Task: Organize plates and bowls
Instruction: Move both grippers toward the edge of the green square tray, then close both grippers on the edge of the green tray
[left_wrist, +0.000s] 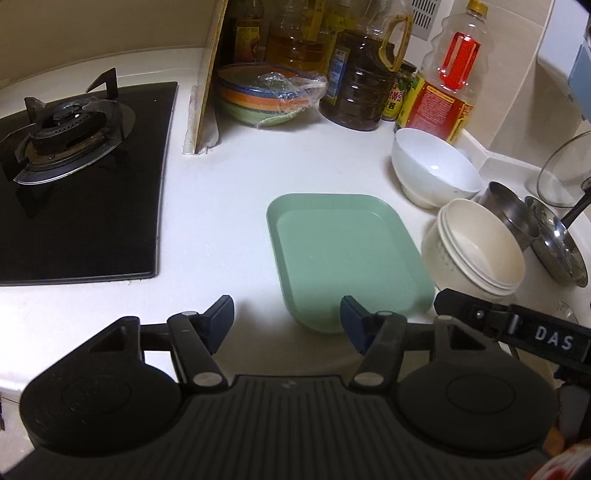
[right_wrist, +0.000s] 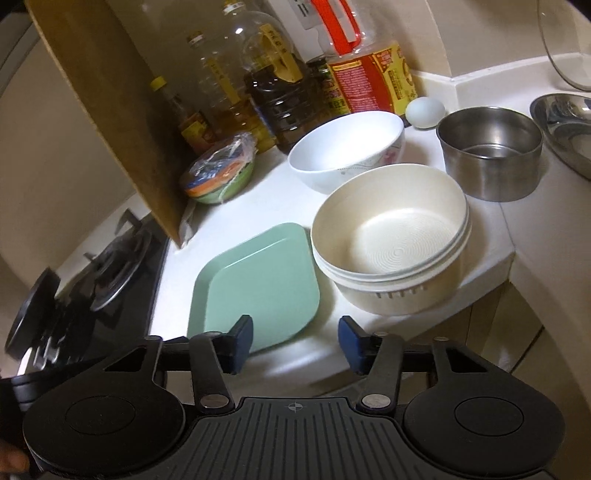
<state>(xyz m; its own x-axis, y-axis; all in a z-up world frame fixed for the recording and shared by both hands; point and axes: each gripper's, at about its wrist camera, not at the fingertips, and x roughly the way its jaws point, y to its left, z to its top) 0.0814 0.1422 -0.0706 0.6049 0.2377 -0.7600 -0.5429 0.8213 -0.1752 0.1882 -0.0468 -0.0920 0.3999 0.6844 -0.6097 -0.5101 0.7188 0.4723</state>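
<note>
from the left wrist view, the left gripper (left_wrist: 287, 319) is hovering over the white counter (left_wrist: 229, 192) with its jaws standing spread and nothing between them. the green plate (left_wrist: 343, 254) is lying flat at about one o'clock from the fingertips, its near corner just behind the right blue pad. at two o'clock the cream bowls (left_wrist: 476, 247) are sitting nested just beside the plate, and the white bowl (left_wrist: 436, 170) is standing behind them. a steel pot (left_wrist: 513, 210) and a pan (left_wrist: 561, 247) are crowding the far right. at ten o'clock the gas stove (left_wrist: 74, 147) is sitting well apart from the plate. at twelve o'clock a wooden board (left_wrist: 212, 77) is leaning upright, with wrapped coloured bowls (left_wrist: 269, 96) and oil bottles (left_wrist: 362, 74) beside it.

from the right wrist view, the right gripper (right_wrist: 295, 339) is holding its jaws apart, empty, over the counter edge. the green plate (right_wrist: 258, 288) is lying at eleven o'clock, the left pad overlapping its near edge in the picture; whether it is touching i cannot tell. the cream bowls (right_wrist: 391, 254) are sitting at one o'clock, the white bowl (right_wrist: 347, 151) behind, an egg (right_wrist: 424, 112) and the steel pot (right_wrist: 491, 155) farther right.
</note>
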